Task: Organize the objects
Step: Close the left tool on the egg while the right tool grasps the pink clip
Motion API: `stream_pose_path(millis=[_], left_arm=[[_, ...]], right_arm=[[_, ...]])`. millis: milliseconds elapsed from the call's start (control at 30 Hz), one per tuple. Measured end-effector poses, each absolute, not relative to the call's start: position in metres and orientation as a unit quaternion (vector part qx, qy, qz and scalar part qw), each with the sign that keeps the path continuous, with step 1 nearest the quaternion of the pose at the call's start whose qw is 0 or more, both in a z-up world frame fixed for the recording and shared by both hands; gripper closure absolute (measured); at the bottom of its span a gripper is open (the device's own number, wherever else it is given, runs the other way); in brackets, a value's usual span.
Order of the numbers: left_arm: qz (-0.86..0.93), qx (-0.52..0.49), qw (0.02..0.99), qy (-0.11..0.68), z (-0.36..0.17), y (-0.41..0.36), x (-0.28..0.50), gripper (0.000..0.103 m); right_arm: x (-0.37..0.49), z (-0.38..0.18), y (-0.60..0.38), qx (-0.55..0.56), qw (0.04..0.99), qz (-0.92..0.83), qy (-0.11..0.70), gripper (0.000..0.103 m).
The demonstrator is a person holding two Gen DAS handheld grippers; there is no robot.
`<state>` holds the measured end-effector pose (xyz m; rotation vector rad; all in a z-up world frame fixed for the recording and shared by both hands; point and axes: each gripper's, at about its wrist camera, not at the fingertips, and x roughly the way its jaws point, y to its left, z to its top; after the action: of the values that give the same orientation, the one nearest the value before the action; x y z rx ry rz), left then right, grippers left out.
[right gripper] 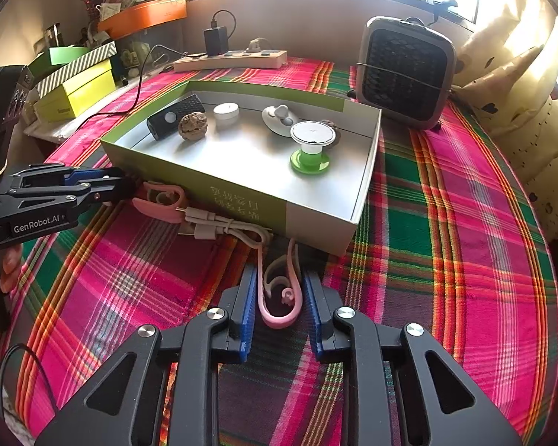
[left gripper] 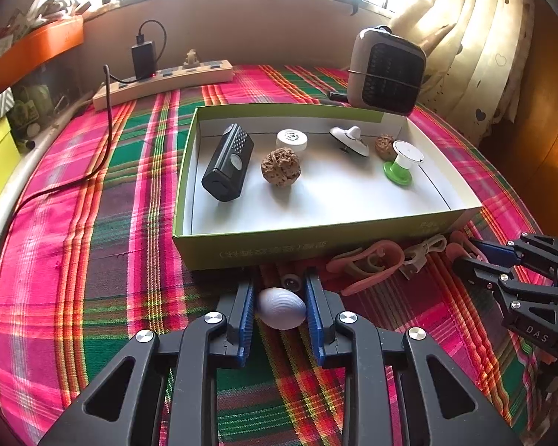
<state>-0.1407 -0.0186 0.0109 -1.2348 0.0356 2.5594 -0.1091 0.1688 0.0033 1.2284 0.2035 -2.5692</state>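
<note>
A green cardboard box (left gripper: pixel 279 249) (right gripper: pixel 204 189) with a white inside holds a black device (left gripper: pixel 227 163), two walnuts, a white cap, a white top and a green-and-white spool (right gripper: pixel 310 145). My left gripper (left gripper: pixel 279 278) is shut on a pale egg-shaped object (left gripper: pixel 281 312) on the cloth, just before the box's near wall. My right gripper (right gripper: pixel 279 273) is shut on a pink ear hook (right gripper: pixel 279 319), its blue pads against both sides of the loop. A second pink hook (right gripper: pixel 160 200) and a bundled white cable (right gripper: pixel 219 226) lie between the two grippers. Each gripper shows in the other's view: the left gripper (right gripper: pixel 104 182), the right gripper (left gripper: pixel 465 252).
A plaid cloth (right gripper: pixel 465 223) covers the table. Behind the box stand a grey fan heater (left gripper: pixel 387 70) and a power strip (left gripper: pixel 163 81) with a black charger and its cord. Yellow and striped boxes (right gripper: pixel 78 85) stack at the left, and a curtain (left gripper: pixel 476 48) hangs at the right.
</note>
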Motion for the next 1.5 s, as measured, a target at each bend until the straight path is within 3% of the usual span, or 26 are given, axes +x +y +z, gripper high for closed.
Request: stream_pose_path(millis=[1500], left_arm=[[0.905, -0.398, 0.151, 0.01, 0.053, -0.011, -0.146, 0.08]], right_arm=[[-0.114, 0.042, 0.162, 0.388, 0.175, -0.903, 0.061, 0.079]])
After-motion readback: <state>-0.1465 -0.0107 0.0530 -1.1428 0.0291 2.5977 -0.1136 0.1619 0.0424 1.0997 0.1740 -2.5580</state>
